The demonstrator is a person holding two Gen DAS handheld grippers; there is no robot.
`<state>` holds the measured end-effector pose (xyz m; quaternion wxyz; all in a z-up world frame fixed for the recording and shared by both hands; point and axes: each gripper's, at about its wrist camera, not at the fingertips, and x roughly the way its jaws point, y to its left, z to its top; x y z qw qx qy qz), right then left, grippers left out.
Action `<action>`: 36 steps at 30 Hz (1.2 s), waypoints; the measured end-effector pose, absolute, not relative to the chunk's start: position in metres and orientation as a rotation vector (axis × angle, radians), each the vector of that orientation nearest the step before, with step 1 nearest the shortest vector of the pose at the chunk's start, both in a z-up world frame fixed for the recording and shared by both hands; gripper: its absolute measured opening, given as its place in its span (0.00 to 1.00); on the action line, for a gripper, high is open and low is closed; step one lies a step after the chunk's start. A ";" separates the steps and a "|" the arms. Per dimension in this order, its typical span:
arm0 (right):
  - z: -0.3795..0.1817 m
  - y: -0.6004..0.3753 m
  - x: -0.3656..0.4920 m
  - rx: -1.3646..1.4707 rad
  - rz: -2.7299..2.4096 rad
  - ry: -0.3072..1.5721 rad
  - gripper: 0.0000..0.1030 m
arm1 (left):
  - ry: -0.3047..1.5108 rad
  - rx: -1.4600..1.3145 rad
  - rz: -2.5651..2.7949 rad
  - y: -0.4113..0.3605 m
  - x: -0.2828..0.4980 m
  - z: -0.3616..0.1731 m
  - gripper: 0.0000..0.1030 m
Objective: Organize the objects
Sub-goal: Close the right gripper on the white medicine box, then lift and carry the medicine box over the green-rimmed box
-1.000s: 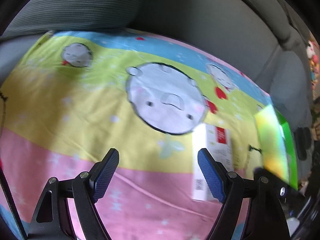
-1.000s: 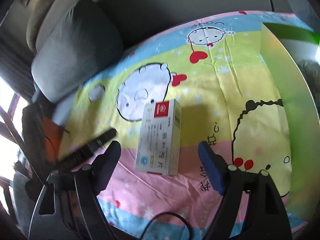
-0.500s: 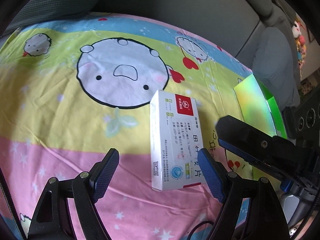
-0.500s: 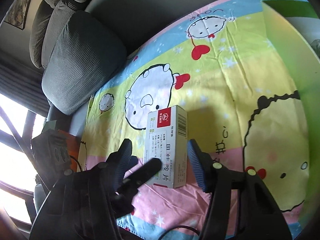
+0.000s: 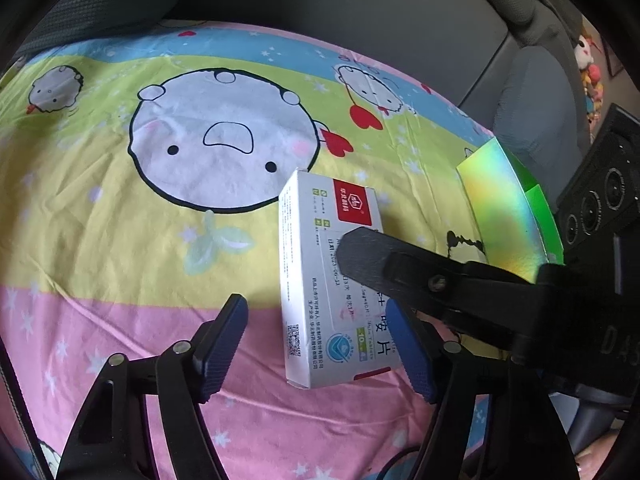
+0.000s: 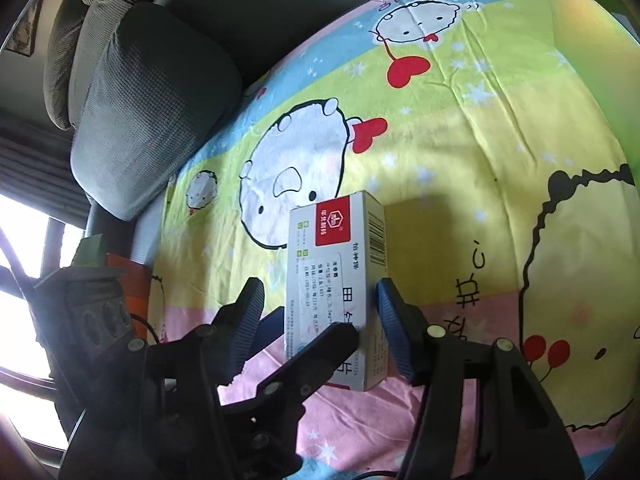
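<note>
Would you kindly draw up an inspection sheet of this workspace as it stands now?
Surface: striped cartoon-print cloth, lightly wrinkled.
Job's things: white cardboard medicine box with a red label lies flat on the cloth; shiny green iridescent box stands at the cloth's edge.
Clutter: nothing seen.
Grippers: left tongs closing around the medicine box, a gap at one pad; right tongs straddle the same box, not clamped.
Cables: thin dark cable at the near edge.
Surroundings: grey cushions, bright window, plush toys.
</note>
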<state>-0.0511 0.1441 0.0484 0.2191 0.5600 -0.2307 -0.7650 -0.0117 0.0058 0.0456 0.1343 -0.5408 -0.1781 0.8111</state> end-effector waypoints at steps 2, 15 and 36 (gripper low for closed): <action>0.046 0.143 -0.052 1.563 -2.116 -0.635 0.56 | -0.519 -1.562 2.345 0.006 -0.012 0.045 0.67; 0.032 0.140 -0.058 1.606 -2.073 -0.675 0.59 | -0.519 -1.540 2.323 0.013 -0.013 0.045 0.59; 0.075 0.144 -0.036 1.392 -2.212 -0.585 0.58 | -0.420 -1.332 2.457 0.027 0.005 0.082 0.58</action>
